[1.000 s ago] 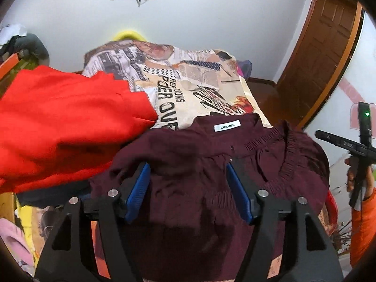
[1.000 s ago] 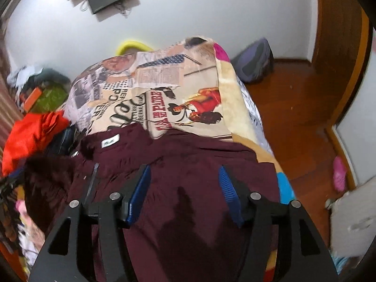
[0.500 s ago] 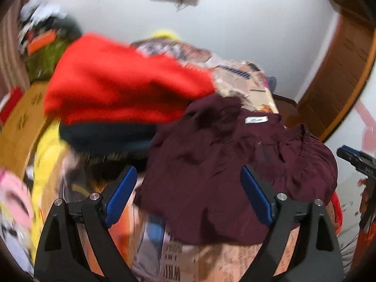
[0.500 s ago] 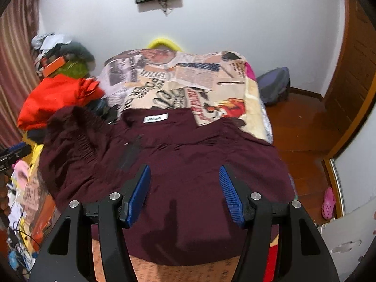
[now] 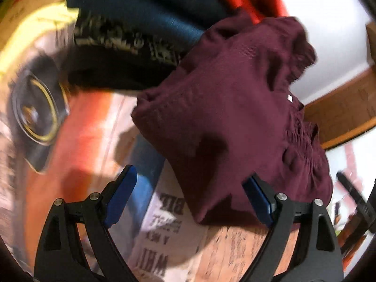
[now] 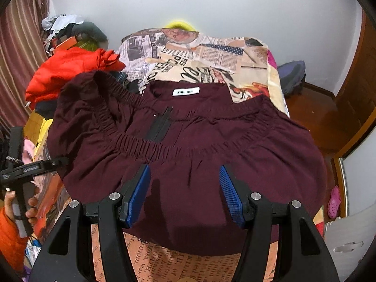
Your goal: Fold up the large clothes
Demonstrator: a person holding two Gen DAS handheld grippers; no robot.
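A maroon garment (image 6: 188, 155) with gathered elastic bands and a white neck label (image 6: 186, 91) lies spread on the newspaper-print bedcover (image 6: 211, 54). My right gripper (image 6: 185, 192) is open and empty, hovering over the garment's near part. My left gripper (image 5: 188, 199) is open and empty, low over the bedcover at the garment's (image 5: 235, 108) left corner, with its right fingertip (image 5: 258, 197) at the cloth's edge. The left gripper's body also shows at the left of the right wrist view (image 6: 25, 169). The left wrist view is blurred.
A pile of clothes, red (image 6: 70, 72) on top with dark blue (image 5: 145, 7) under it, sits at the garment's left. A striped curtain (image 6: 16, 54) hangs at far left. A wooden floor (image 6: 317, 115), a bag (image 6: 291, 77) and a pink shoe (image 6: 334, 202) are at the right.
My left gripper has swung down and left, off the garment to its left corner, and opened wider. My right gripper has drawn back, so the whole garment shows.
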